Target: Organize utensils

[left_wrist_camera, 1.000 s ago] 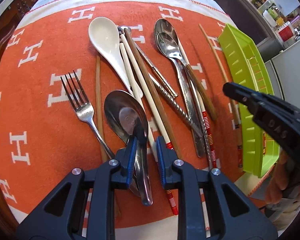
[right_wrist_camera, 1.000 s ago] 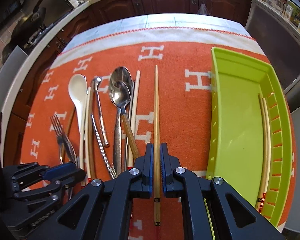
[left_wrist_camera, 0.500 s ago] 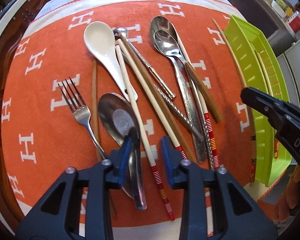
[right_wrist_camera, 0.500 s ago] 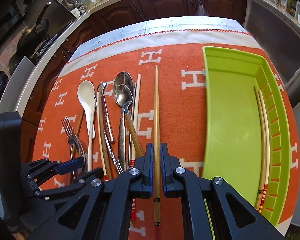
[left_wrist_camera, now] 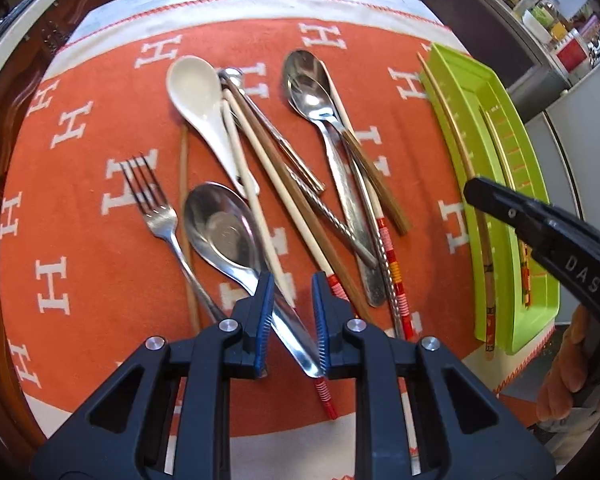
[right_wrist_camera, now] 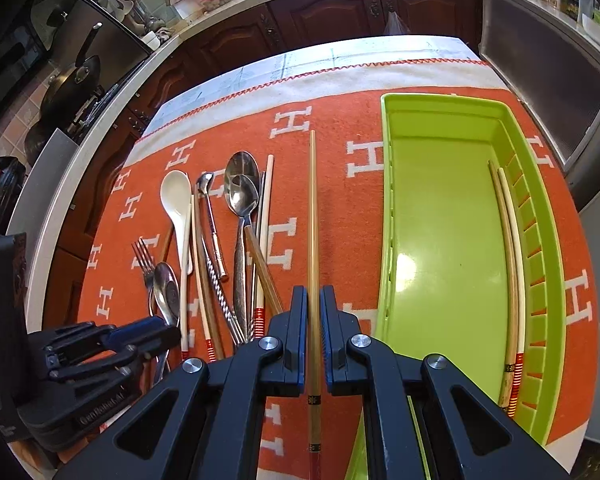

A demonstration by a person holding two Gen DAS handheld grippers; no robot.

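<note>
A heap of utensils lies on the orange cloth (left_wrist_camera: 80, 240): a white ceramic spoon (left_wrist_camera: 196, 96), a fork (left_wrist_camera: 156, 208), a large steel spoon (left_wrist_camera: 228, 236), two stacked steel spoons (left_wrist_camera: 312, 88) and several chopsticks. My left gripper (left_wrist_camera: 292, 312) is open, its jaws either side of the large spoon's handle. My right gripper (right_wrist_camera: 314, 332) is shut on a tan chopstick (right_wrist_camera: 313, 208) and holds it lifted beside the green tray (right_wrist_camera: 448, 280). Two chopsticks (right_wrist_camera: 508, 264) lie in the tray.
The green tray (left_wrist_camera: 496, 128) stands at the cloth's right edge. Dark wooden cabinets (right_wrist_camera: 380, 12) and a counter with pans (right_wrist_camera: 80, 76) lie beyond the table. The left gripper's body (right_wrist_camera: 80, 364) shows at lower left in the right wrist view.
My left gripper has opened wider and drawn back along the large spoon's handle. My right gripper has lifted the tan chopstick and carried it towards the green tray.
</note>
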